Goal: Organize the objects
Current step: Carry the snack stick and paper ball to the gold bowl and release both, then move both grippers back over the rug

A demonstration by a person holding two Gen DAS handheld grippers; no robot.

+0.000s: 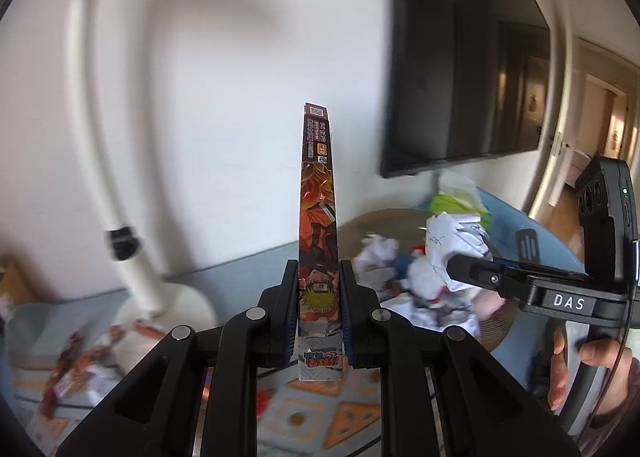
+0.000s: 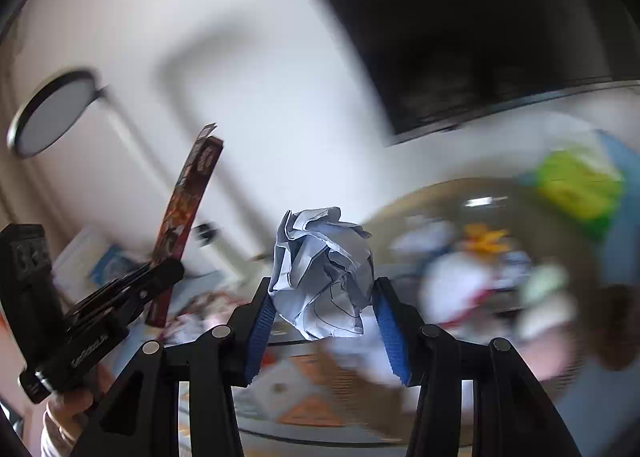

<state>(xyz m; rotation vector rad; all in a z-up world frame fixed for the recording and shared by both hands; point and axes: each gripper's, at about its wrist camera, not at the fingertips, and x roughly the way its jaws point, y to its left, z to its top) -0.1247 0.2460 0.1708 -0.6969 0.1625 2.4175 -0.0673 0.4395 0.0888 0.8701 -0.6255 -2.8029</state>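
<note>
Card box (image 1: 318,241) | stands up between the left tongs (image 1: 319,321), squeezed tight so it won't slip | paper ball (image 2: 324,273) sits pinched in the right tongs (image 2: 326,317), lifted above the messy basket (image 1: 384,225)

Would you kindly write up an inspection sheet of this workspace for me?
Surface: table, blue-grey, partly under a patterned mat.
Job's things: card box held upright in the left tongs; paper ball in the right tongs.
Clutter: more crumpled paper in a tan basket; packets on the table at left; a green pack behind the basket.
Grippers: both shut on their loads, lifted off the table.
Cables: thin cable along the right tongs' handle.
Surroundings: white wall, wall TV, white lamp, open doorway.
</note>
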